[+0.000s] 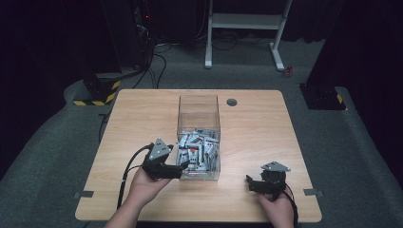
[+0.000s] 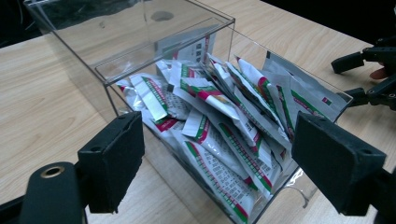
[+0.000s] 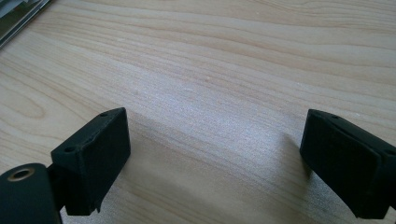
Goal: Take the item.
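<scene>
Sachets (image 2: 219, 126), foil, white with green and red bands: heaped loose in the near half of the clear box, far half bare.

Bench (image 1: 142, 118): pale wood, a grey grommet near its far edge.

Clear box (image 1: 198, 107): open-topped acrylic, long axis running away from me, standing mid-bench.

My left gripper (image 1: 177, 167): held at the box's near left corner, fingers (image 2: 114, 158) spread wide and holding nothing; in the left gripper view the corner and the heap sit between them, just ahead. This hand is much the nearer to the sachets, so I judge any pick falls to it, entering over the near wall.

My right gripper (image 1: 253, 183): to the right of the box and well apart, low over bare wood, fingers (image 3: 93, 154) likewise wide and empty.
</scene>
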`<state>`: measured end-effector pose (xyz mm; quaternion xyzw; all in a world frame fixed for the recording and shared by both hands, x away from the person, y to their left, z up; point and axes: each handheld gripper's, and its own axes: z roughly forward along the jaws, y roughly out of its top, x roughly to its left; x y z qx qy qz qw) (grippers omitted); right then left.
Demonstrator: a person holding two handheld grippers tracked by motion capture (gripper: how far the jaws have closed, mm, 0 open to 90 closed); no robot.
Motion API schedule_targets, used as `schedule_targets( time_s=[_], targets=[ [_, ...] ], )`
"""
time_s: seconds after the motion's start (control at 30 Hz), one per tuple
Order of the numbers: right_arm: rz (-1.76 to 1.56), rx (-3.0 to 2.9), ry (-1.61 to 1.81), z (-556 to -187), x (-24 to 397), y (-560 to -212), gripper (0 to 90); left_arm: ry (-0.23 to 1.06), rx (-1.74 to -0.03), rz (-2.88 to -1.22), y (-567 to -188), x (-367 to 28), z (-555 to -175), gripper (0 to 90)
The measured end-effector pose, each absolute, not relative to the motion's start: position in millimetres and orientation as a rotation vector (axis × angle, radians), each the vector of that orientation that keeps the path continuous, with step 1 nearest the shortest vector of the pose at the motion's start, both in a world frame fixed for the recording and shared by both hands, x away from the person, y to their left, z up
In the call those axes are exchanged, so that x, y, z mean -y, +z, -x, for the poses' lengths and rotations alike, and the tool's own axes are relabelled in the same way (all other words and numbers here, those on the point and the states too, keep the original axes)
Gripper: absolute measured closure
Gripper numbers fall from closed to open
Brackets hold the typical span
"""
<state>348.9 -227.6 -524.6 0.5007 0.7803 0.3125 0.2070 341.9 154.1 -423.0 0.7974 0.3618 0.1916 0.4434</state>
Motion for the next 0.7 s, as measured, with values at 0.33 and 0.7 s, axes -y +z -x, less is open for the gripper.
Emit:
schedule_targets(
  time_s=[0.33,0.7],
  targets=[
    [-1.391,-2.176,0.871,-348.7,227.6,-524.6,8.2,0.463,-0.881,-1.992,-422.9,-140.4,-347.9,20.5],
    [-1.386,-2.180,0.872,-348.4,227.6,-524.6,8.2,0.462,-0.916,-1.980,-426.3,-135.1,-354.8,34.5]
  ],
)
